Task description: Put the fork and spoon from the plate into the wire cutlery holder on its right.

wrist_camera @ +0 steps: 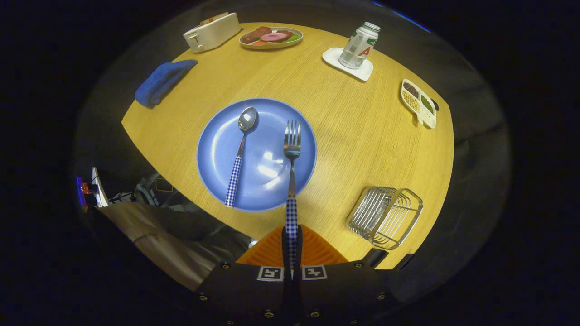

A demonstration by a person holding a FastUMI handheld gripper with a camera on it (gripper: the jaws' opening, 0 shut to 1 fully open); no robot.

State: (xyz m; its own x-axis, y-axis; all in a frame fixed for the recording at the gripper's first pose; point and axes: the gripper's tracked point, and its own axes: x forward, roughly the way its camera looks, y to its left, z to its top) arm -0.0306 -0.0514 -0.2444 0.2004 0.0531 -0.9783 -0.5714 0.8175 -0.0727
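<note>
A blue plate (217, 149) lies on the wooden table ahead of my fingers. On its left half rests a spoon (240, 154) with a blue-checked handle, bowl pointing away. My gripper (292, 235) is shut on the checked handle of the fork (292, 158), whose tines point away over the plate's right half; whether the tines touch the plate I cannot tell. The wire cutlery holder (385, 216) sits to the right of the plate and of my fingers, near the table's front edge.
A folded blue cloth (163, 81) lies beyond the plate to the left. Farther back stand a white toaster (212, 31), a plate of food (271, 37), and a can (359, 45) on a white coaster. A divided snack dish (419, 103) sits at the right edge.
</note>
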